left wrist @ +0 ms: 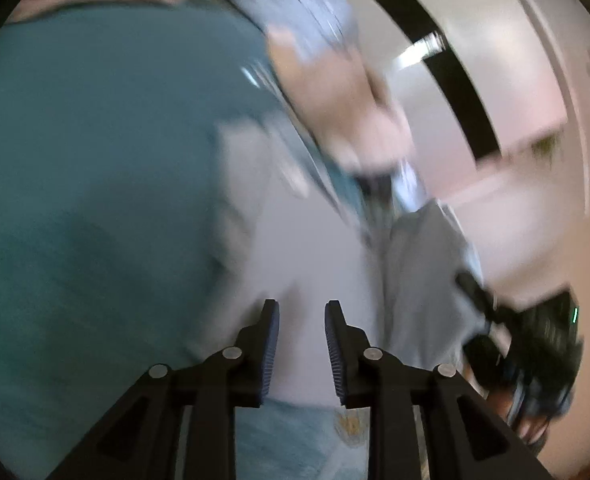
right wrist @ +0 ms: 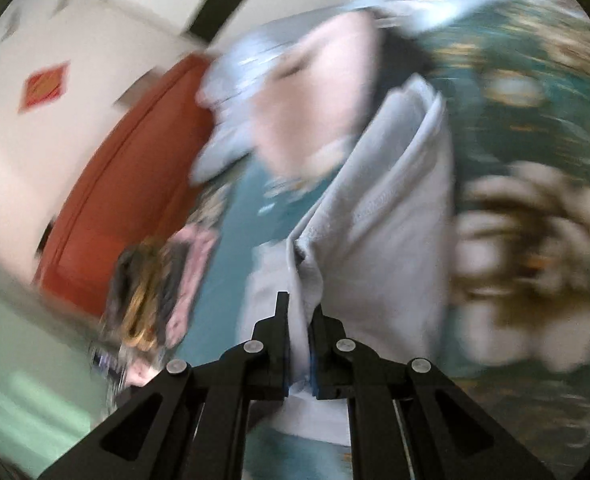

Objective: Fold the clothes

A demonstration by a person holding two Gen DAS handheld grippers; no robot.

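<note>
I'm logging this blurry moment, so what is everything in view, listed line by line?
Grey garment: one, light grey, hanging bunched from the right tool, in front of the person.
Clothes pile: one heap, pink, black and yellow, lower left of the right wrist view.
Door: one, orange-red, behind at left.
Wall sticker: one, red, on the white wall.
Person's teal shirt: one, fills the left wrist view.
Left tool: one, black, open, holding nothing.
Right tool: one, black, shut on the grey garment.
</note>
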